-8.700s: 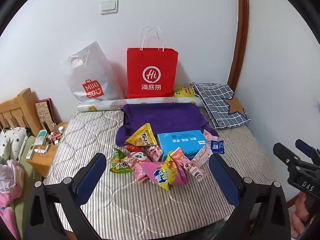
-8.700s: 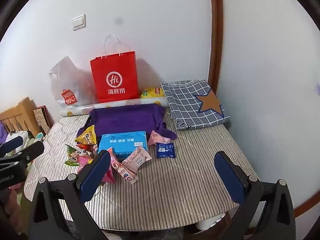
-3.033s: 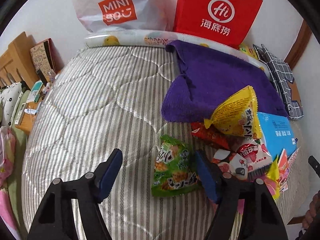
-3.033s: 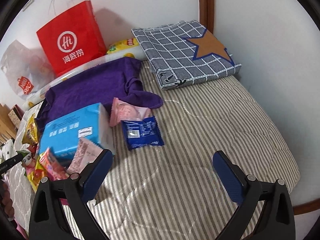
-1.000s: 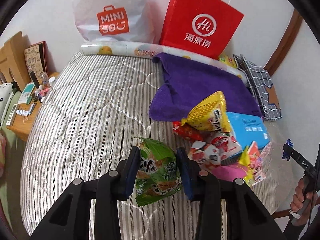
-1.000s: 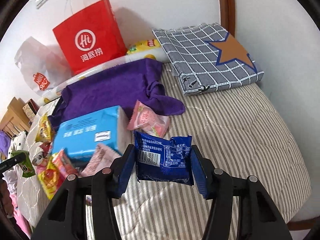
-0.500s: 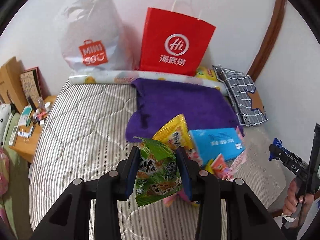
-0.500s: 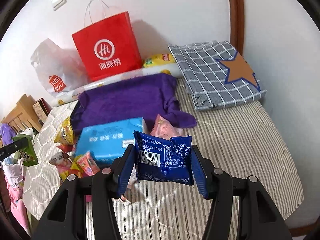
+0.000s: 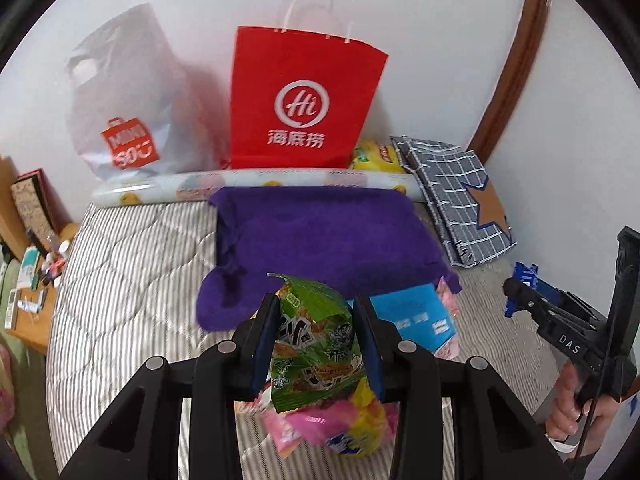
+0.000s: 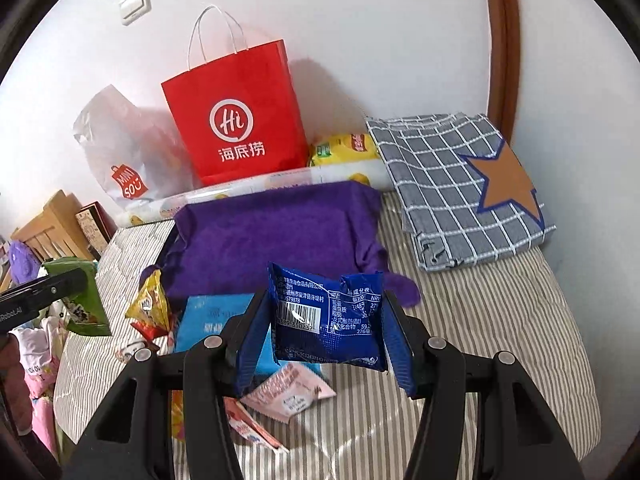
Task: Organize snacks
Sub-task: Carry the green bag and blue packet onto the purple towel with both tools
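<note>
Snacks are held: my left hand-held gripper clamps the green packet at lower centre, tilted down; my right hand-held gripper squeezes the blue packet.

We see glossy, crinkled foil on the green snack packet and blue packet, a matt red paper bag, fuzzy purple cloth and quilted striped bedding.

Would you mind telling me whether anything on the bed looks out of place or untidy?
Yes: the purple towel lies rumpled, with one corner trailing over the striped cover, and the loose snack packets beside the blue box are heaped at odd angles.
</note>
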`<state>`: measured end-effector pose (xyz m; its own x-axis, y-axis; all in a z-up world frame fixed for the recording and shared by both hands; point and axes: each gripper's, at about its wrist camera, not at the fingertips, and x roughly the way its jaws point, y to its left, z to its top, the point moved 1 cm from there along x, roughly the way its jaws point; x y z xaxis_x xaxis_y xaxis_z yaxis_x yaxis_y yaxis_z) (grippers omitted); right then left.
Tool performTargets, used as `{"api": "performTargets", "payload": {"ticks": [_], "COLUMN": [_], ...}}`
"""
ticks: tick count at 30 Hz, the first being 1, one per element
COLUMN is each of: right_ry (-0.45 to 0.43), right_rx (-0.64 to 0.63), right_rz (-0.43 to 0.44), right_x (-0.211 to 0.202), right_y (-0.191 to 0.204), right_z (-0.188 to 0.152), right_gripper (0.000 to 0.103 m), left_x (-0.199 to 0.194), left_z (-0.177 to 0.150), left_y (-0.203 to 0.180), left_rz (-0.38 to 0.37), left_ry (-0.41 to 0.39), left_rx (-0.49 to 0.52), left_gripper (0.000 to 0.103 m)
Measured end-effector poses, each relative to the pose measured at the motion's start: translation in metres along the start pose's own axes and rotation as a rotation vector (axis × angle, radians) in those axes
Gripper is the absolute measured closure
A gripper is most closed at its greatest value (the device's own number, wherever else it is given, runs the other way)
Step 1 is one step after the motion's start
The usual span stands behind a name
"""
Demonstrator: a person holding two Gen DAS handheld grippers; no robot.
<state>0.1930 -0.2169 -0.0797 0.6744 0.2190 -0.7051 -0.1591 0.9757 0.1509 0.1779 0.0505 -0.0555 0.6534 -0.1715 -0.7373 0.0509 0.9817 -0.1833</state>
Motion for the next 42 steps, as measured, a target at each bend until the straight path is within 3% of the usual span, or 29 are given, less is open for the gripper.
{"api": "performTargets", "payload": {"ticks": [17,29,42], "right_ry": [-0.033,-0.014,0.086], "right_rx": [-0.071,-0.085,-0.089], "right_rz": [0.013,-0.001,-0.003], "right_x": [0.038,0.095,0.179], "right_y": [0.022,0.021,0.003], "right_z": [0.061,0.096,0.111], "right_gripper": [0.048,0.048,0.049], "left_x": [0.045,0.095,0.168], "left_z": [0.055,0.090,0.113], "left_y": [-0.022,-0.001,0.033], "left_rz": [-0.032,0.001,0.036], "left_ry": [0.010,0.046,0.119], "left_rx": [0.053,0.057,0.041], "left_gripper": [0.067,0.067,0.067]}}
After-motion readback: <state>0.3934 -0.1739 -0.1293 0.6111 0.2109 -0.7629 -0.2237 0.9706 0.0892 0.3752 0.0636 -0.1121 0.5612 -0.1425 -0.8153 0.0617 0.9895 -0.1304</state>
